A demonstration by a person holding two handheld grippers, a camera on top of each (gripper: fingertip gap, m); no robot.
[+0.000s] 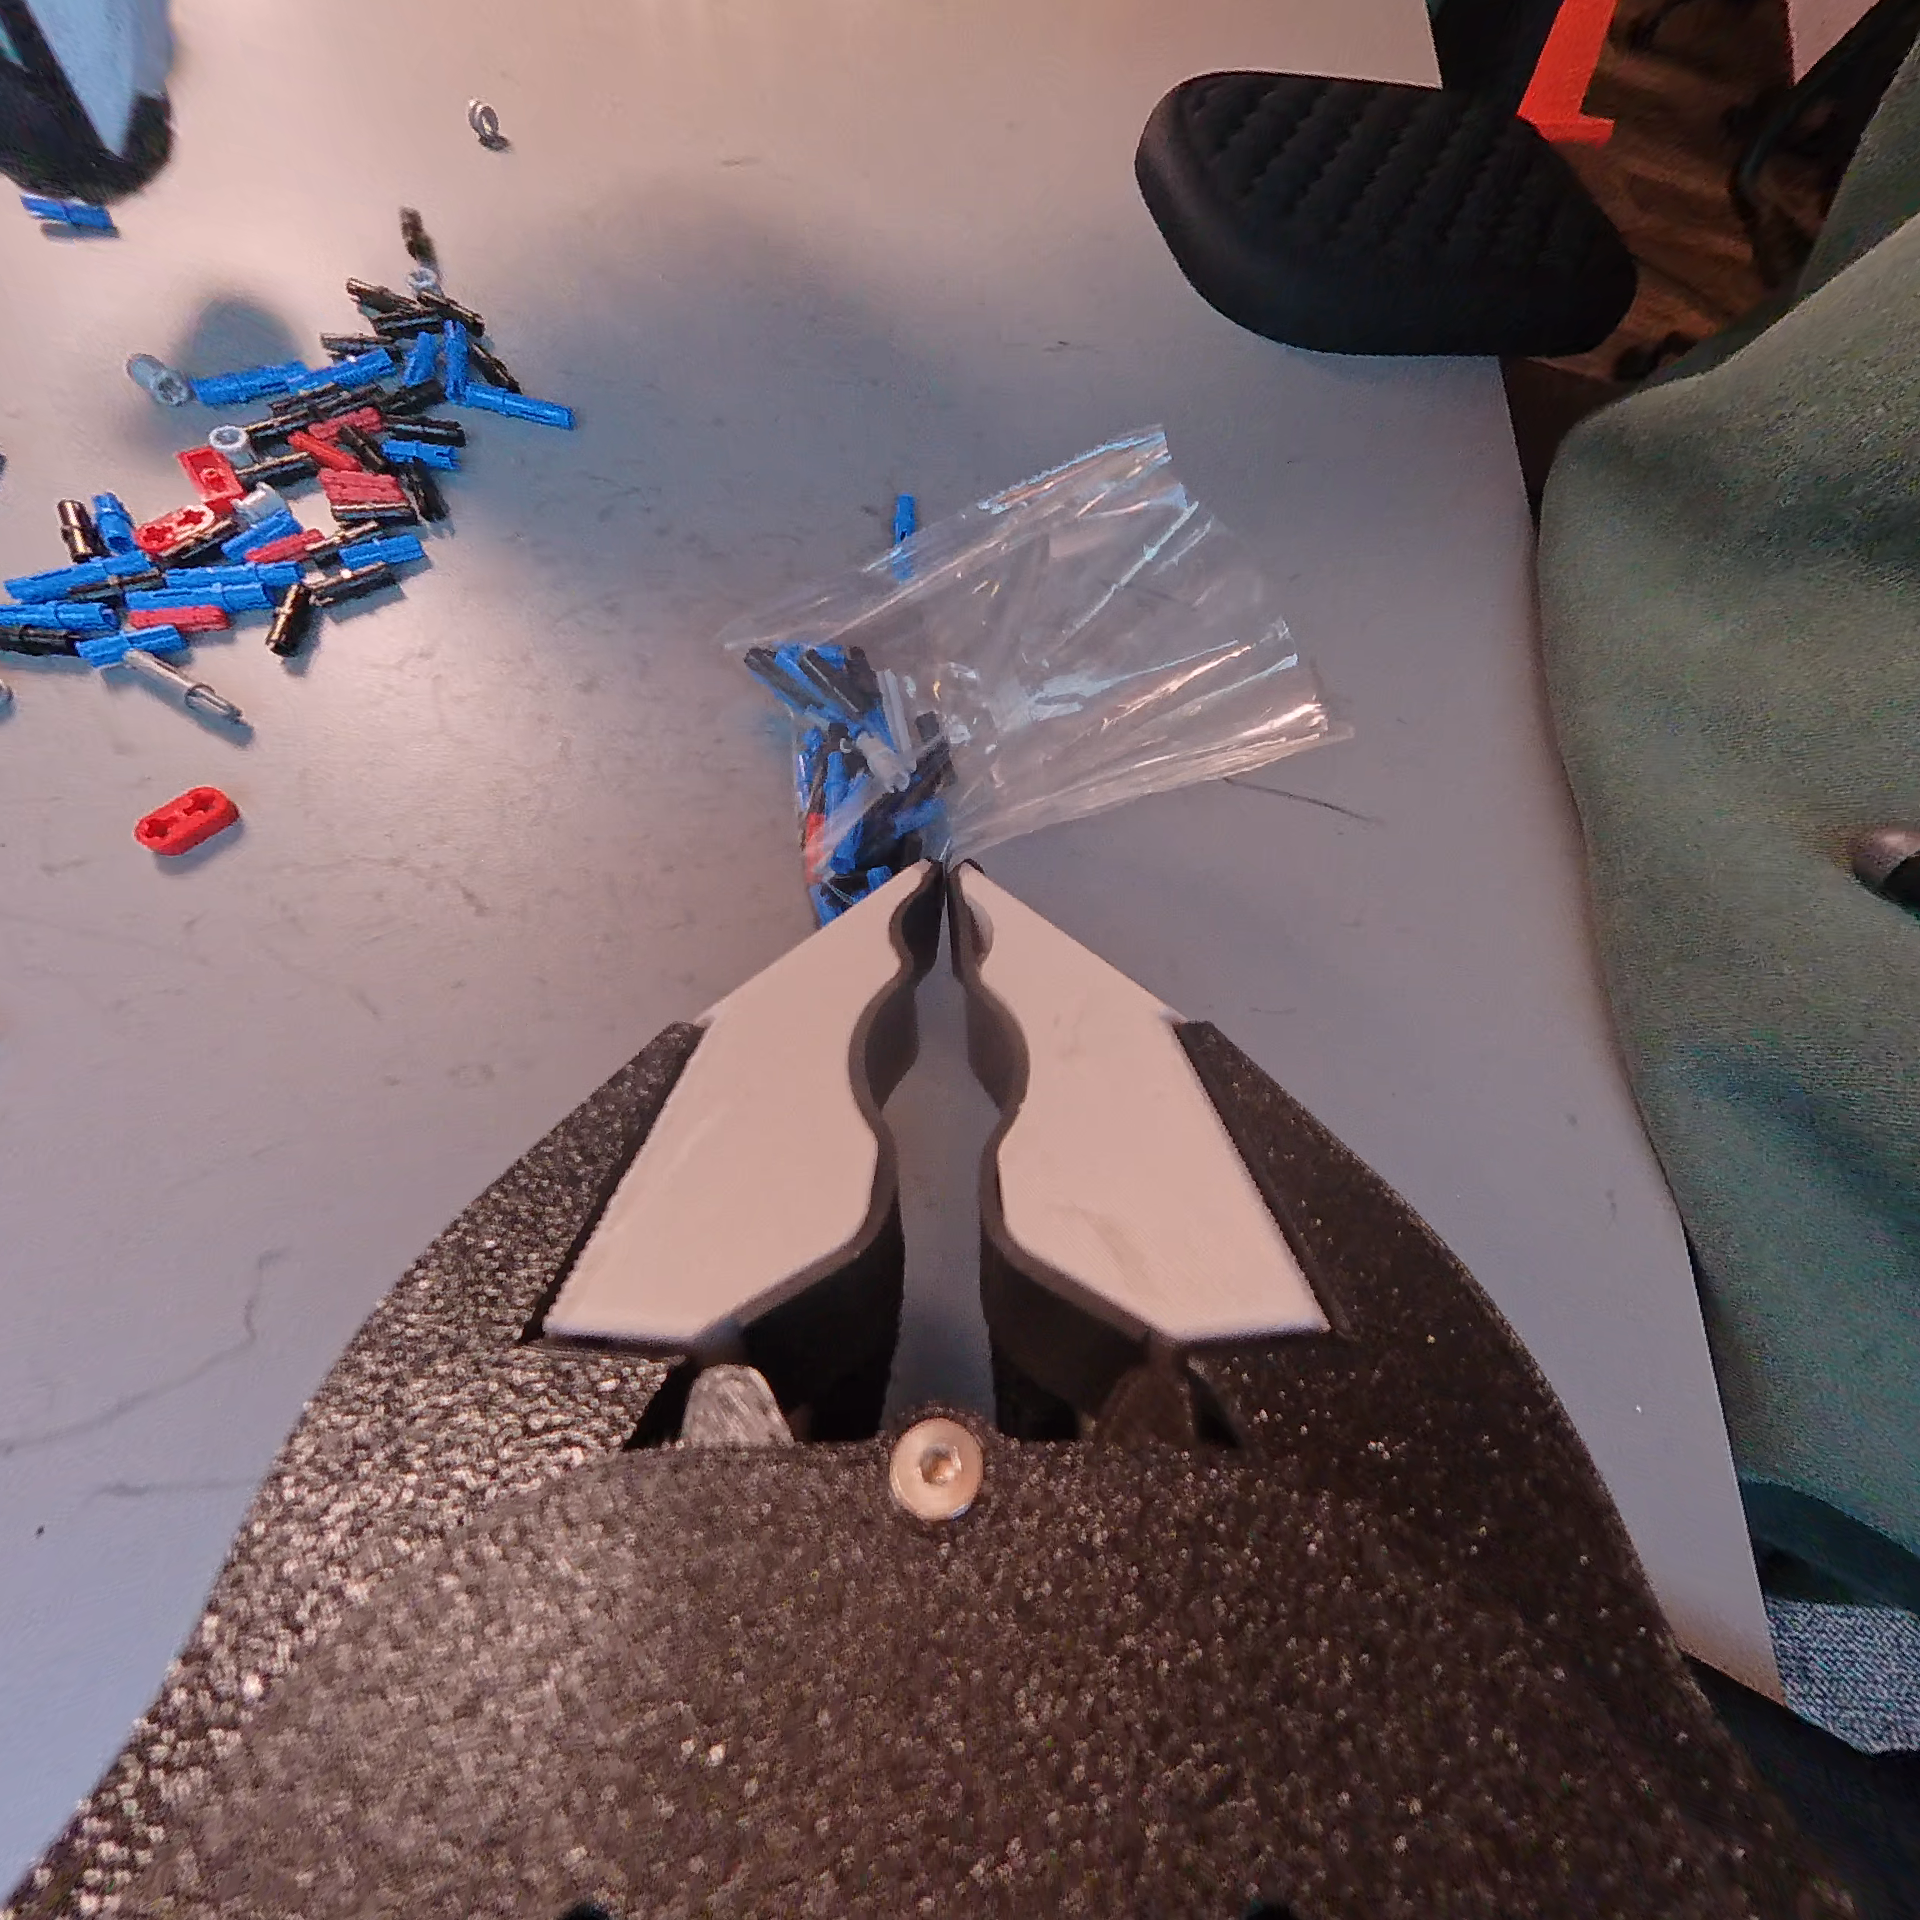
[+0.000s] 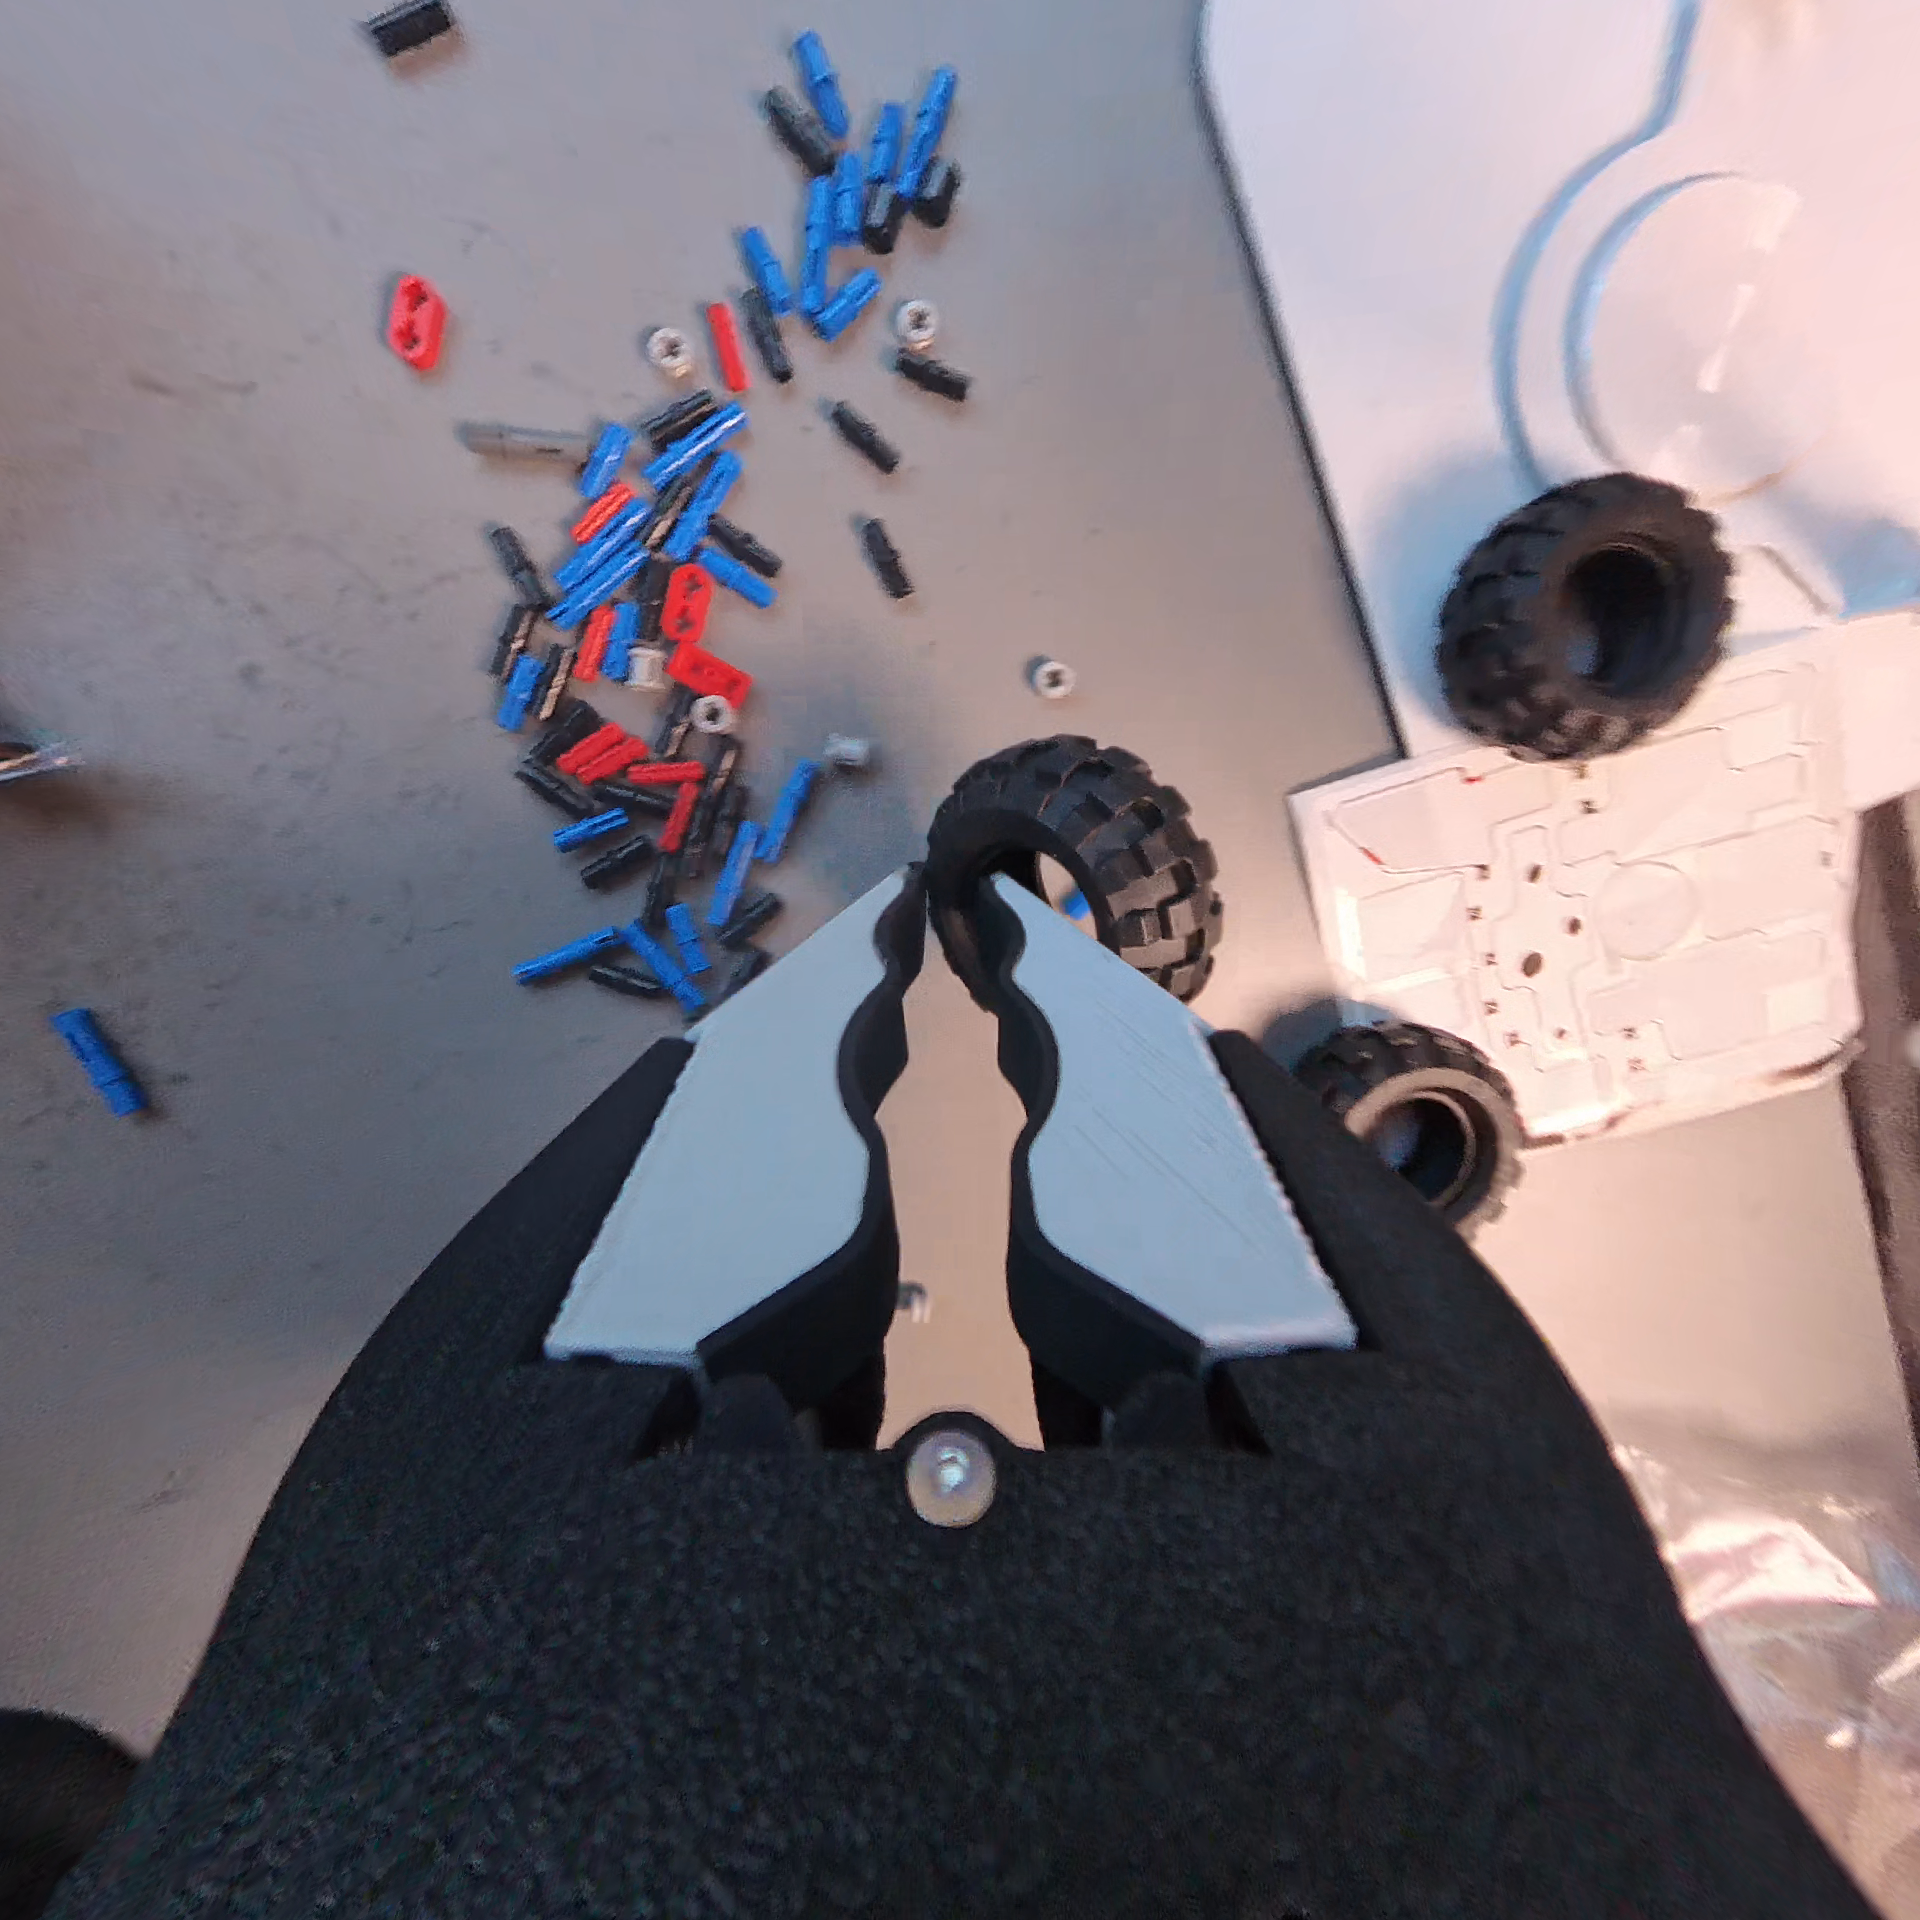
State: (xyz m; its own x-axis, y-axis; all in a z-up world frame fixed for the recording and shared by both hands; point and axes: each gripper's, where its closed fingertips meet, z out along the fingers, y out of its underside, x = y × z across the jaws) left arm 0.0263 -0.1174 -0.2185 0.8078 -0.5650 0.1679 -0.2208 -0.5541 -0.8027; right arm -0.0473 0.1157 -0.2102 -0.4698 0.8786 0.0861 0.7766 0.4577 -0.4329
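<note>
My left gripper [image 1: 945, 868] pinches a clear bag [image 1: 1039, 665] half full of pins; many pins [image 1: 260, 488] lie loose on the table [image 1: 644, 312]. My right gripper [image 2: 956, 883] clamps a black tyre [image 2: 1081, 862] by its rim, two other tyres [image 2: 1579, 613] nearby.

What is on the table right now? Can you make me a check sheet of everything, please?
Surface: grey table, scuffed and marked.
Job's things: clear plastic bag with small blue and black pins inside; black toy tyre.
Clutter: loose pile of blue, black and red pins; red two-hole link; two more tyres; white plastic trays.
Grippers: left tongs shut on the bag's edge; right tongs pinch the tyre's wall, one fingertip inside its hole.
Cables: nothing seen.
Surroundings: black chair armrest and green cloth past the table edge.
</note>
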